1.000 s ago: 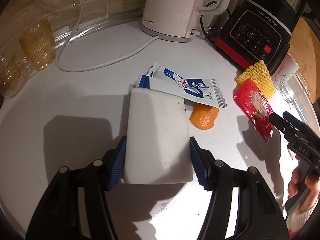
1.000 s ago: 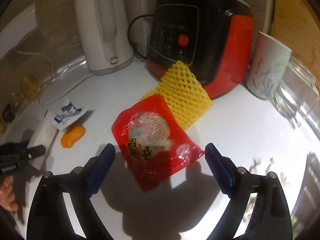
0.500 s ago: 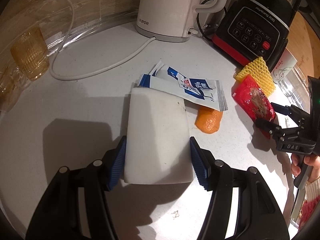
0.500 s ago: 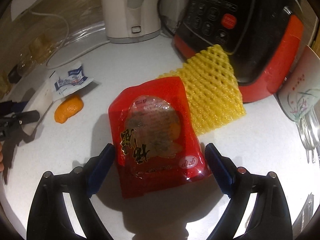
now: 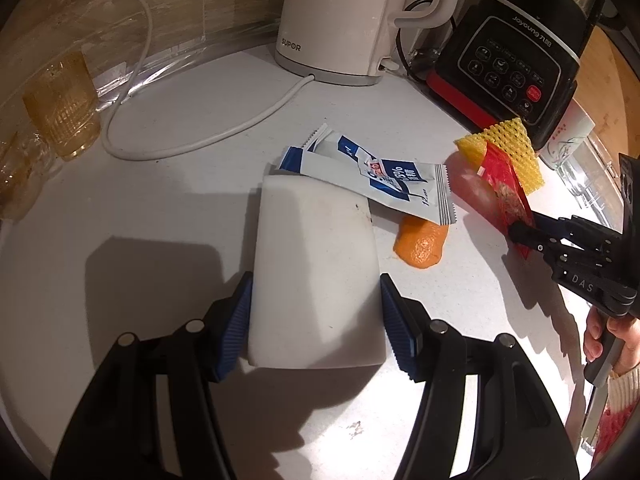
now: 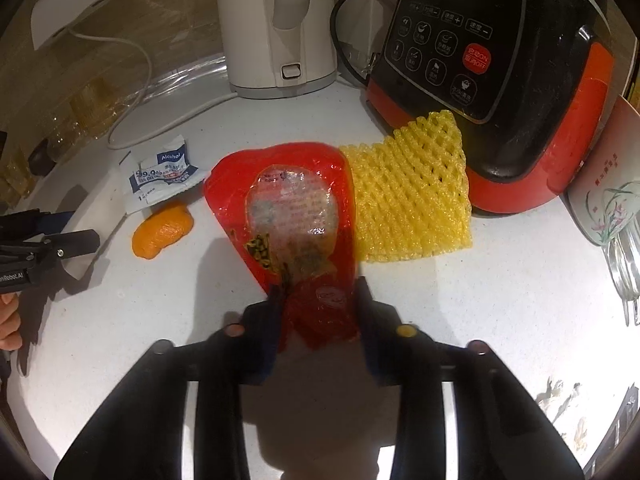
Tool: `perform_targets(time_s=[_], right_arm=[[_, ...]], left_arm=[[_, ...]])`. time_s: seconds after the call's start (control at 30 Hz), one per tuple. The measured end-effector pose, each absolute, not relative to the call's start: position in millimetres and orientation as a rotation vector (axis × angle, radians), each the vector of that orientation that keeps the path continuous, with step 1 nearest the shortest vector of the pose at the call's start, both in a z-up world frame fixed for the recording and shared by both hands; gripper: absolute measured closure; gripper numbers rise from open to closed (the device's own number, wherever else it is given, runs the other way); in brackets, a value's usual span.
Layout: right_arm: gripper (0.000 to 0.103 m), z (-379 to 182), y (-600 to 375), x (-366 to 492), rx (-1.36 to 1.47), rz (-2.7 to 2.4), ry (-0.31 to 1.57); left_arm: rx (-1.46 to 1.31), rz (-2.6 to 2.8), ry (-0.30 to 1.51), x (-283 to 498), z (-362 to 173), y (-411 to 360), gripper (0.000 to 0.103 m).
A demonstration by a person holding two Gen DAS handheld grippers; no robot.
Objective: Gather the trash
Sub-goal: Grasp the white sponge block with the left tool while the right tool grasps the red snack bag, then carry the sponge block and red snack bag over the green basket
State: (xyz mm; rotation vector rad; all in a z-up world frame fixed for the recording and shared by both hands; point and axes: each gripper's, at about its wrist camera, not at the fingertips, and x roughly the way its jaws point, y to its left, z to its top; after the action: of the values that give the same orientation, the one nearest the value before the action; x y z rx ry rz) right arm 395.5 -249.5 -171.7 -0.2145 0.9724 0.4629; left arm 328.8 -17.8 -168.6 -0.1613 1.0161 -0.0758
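Clamping the near end of the red snack wrapper [image 6: 298, 216], the right tool [image 6: 318, 300] is holding its two fingers pressed into the crumpled plastic from both sides. In the left wrist view the wrapper [image 5: 505, 188] is standing on edge, tilted up off the white tabletop [image 5: 168, 184], with the right tool [image 5: 520, 234] gripping its lower end. A yellow foam fruit net [image 6: 408, 196] is lying flat just beside the wrapper, its far corner touching the base of the black and red blender [image 6: 492, 80].

The left tool [image 5: 316, 320] is holding a white block [image 5: 314, 272] between its blue pads [image 5: 236, 324], both pads bearing on the block's sides. The block is resting on the tabletop. A blue and white sachet [image 5: 372, 176] is lying across the block's far end, and an orange peel [image 5: 422, 242] is sitting just beside the block, partly under the sachet.

A white kettle [image 5: 340, 20] is standing at the back, its cord [image 5: 192, 144] looping across the tabletop. An amber glass [image 5: 62, 104] is standing at the far left.
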Motion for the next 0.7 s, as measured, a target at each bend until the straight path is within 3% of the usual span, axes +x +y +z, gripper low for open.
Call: perform_targets(time_s=[0.1, 0.13, 0.17, 0.7], right_arm=[[0.072, -171, -249, 395, -0.213, 0.454, 0.971], [0.083, -171, -249, 395, -0.206, 0.453, 0.97], [0.084, -170, -250, 394, -0.192, 0.454, 0.972], [0.088, -163, -258, 342, -0.107, 0.416, 0.943]], left_arm=[[-0.152, -0.076, 1.013, 328, -169, -20, 0.044], [-0.152, -0.08, 1.013, 328, -169, -21, 0.045], [-0.156, -0.088, 1.014, 328, -169, -21, 0.045], [-0.192, -0.132, 0.998, 299, -149, -18, 0.045]])
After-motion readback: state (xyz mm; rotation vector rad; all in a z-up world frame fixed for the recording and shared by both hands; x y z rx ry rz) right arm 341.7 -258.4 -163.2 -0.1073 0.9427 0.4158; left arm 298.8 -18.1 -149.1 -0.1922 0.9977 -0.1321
